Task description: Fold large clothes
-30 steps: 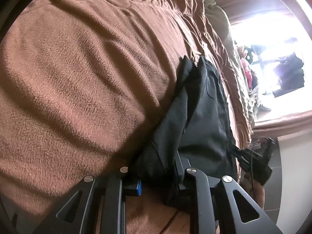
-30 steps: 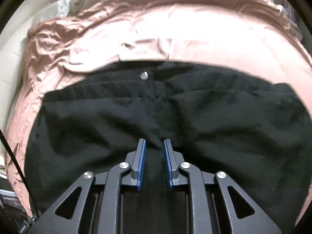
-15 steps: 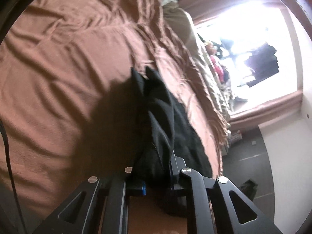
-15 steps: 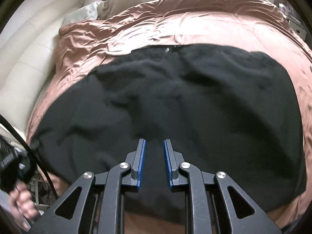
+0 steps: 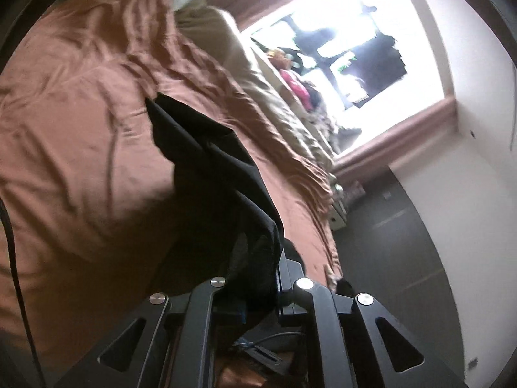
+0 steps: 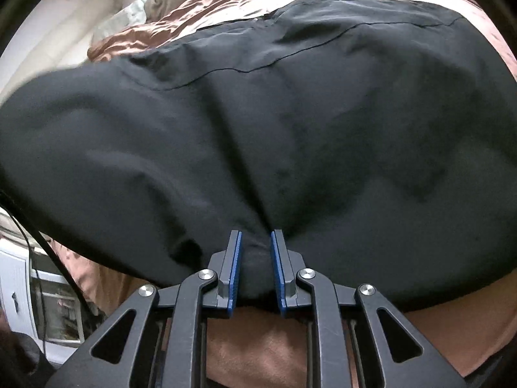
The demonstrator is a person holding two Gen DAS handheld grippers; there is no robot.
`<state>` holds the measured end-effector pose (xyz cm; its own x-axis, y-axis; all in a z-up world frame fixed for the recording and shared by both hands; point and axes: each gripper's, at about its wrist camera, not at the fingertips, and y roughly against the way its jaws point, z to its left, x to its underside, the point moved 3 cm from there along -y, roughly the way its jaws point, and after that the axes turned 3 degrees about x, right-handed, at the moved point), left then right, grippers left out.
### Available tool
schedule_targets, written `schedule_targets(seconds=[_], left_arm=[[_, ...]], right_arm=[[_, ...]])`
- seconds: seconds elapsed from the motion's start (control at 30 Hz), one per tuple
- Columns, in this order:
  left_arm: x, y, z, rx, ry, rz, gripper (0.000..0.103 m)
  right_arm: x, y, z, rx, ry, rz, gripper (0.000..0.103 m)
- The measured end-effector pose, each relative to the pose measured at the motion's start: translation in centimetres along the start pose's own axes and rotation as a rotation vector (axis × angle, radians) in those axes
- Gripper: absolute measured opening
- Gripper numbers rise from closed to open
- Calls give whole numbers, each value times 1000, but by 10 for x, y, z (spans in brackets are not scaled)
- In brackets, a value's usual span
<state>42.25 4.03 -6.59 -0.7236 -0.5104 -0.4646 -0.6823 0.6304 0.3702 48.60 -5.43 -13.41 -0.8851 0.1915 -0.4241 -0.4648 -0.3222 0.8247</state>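
Black cloth fills most of the right wrist view: the garment point(image 6: 290, 113), thin and smooth with a seam line running across its upper part, is spread over a brown blanket point(image 6: 258, 349) on a bed. The right gripper point(image 6: 255, 258) has a bunched fold of the garment's near edge between its blue pads point(image 6: 234, 268), and the cloth draws into creases that fan out from that spot; the jaws stand a little apart with the fold pinched between them. Beyond the garment the blanket looks pale pink where light falls on it, and a pillow point(image 6: 155, 3) lies at the far upper left. A black cable point(image 6: 48, 245) crosses the lower left, in front of a white cabinet point(image 6: 19, 287). In the left wrist view the left gripper point(image 5: 258, 291) has another part of the garment point(image 5: 210, 168) in its jaws, which are closing on it; the cloth covers most of the fingers and runs away from them in a raised, twisted band above the blanket point(image 5: 80, 145). A beige sheet point(image 5: 258, 97) edges the blanket on the far side. Past it a bright window point(image 5: 339, 48) glares, with a white wall point(image 5: 468, 194) and dark floor point(image 5: 387, 242) to the right of the bed.
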Motion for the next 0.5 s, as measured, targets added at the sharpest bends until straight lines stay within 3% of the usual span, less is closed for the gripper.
schedule_targets(seconds=[0.2, 0.43, 0.5], left_arm=[[2, -26, -49, 33, -100, 37, 11], [17, -65, -94, 49, -175, 101, 11], [24, -80, -106, 50, -194, 127, 11]], right_arm=[[-10, 27, -19, -56, -16, -25, 15], [-14, 80, -66, -119, -95, -125, 16], [-10, 95, -80, -135, -121, -153, 36]])
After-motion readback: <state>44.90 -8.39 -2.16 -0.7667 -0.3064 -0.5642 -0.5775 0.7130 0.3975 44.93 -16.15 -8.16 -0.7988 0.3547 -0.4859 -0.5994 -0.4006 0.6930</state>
